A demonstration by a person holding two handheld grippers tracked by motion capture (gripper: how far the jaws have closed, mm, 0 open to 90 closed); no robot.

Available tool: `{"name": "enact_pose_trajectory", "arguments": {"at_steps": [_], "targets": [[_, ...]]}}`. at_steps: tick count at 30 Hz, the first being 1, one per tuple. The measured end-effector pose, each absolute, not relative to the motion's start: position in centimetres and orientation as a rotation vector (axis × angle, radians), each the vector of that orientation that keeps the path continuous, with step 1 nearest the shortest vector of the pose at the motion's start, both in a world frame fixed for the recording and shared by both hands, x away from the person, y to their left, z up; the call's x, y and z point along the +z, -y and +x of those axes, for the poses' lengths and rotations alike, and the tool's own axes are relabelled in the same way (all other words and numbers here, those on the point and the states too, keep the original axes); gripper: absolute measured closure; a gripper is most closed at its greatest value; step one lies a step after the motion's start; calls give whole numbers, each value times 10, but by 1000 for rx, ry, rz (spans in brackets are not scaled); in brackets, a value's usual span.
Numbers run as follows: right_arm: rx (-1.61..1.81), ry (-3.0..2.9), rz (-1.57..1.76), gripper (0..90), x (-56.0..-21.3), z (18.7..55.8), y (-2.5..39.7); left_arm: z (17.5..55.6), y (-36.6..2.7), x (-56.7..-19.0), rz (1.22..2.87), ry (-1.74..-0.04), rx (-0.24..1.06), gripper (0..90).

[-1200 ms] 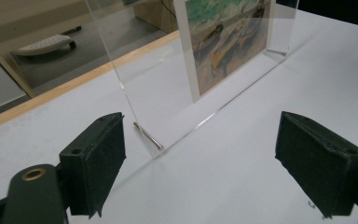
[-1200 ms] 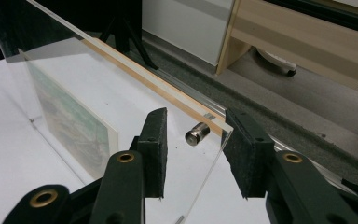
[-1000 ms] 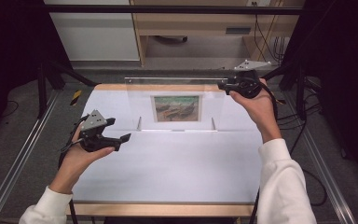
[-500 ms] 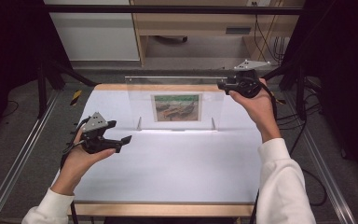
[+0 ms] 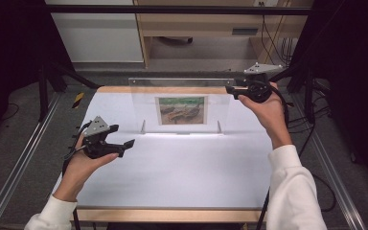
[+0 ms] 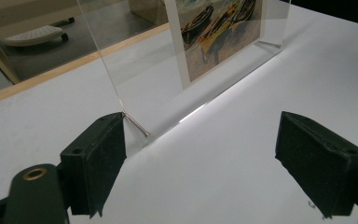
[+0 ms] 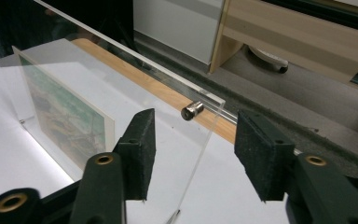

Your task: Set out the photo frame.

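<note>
We hold the right tool [image 5: 231, 89] at the far right of the white counter [image 5: 182, 167], its jaws spread to either side of the upper right edge of the clear acrylic frame [image 5: 143, 103]; in the right gripper view that edge runs between the jaws, a small metal stud [image 7: 192, 110] near its top corner, and neither pad seems to touch it. The frame stands upright across the far middle of the counter, holding a picture of boats [image 5: 182, 110]. Our left tool [image 5: 127, 146] hovers near the counter's left side, jaws spread wide and holding nothing, pointing toward the frame's lower left corner, which stands just beyond them in the left gripper view. A broad stretch of bare counter lies between the frame and the near wooden edge [image 5: 172, 215].
</note>
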State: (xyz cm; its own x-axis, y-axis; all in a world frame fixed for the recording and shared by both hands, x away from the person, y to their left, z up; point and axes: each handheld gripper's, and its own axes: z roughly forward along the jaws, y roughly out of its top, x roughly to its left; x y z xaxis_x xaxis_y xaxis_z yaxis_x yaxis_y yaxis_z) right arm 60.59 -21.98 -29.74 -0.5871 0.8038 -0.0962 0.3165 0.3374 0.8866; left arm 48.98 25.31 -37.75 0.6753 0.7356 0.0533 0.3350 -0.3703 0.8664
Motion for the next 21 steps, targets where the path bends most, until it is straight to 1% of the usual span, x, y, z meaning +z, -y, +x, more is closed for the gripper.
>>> {"name": "enact_pose_trajectory", "arguments": {"at_steps": [3,7,12,16,19,21], "targets": [[1198,-2042,975,431,-298,598,222,490,-252,-380,1972,-850,563,150],[1179,-2015,991,337,-303,586,224,492,-252,-387,1967,-876,566,108],[1154,-1973,1009,237,-311,566,225,492,-251,-396,1961,-904,555,88],[1157,-1944,1038,160,-322,550,226,491,-253,-404,1948,-925,561,83],[1127,-1953,1068,115,-333,537,226,490,-253,-412,1952,-939,576,75],[1127,-1951,1099,97,-341,529,225,488,-253,-419,1963,-947,609,74]]}}
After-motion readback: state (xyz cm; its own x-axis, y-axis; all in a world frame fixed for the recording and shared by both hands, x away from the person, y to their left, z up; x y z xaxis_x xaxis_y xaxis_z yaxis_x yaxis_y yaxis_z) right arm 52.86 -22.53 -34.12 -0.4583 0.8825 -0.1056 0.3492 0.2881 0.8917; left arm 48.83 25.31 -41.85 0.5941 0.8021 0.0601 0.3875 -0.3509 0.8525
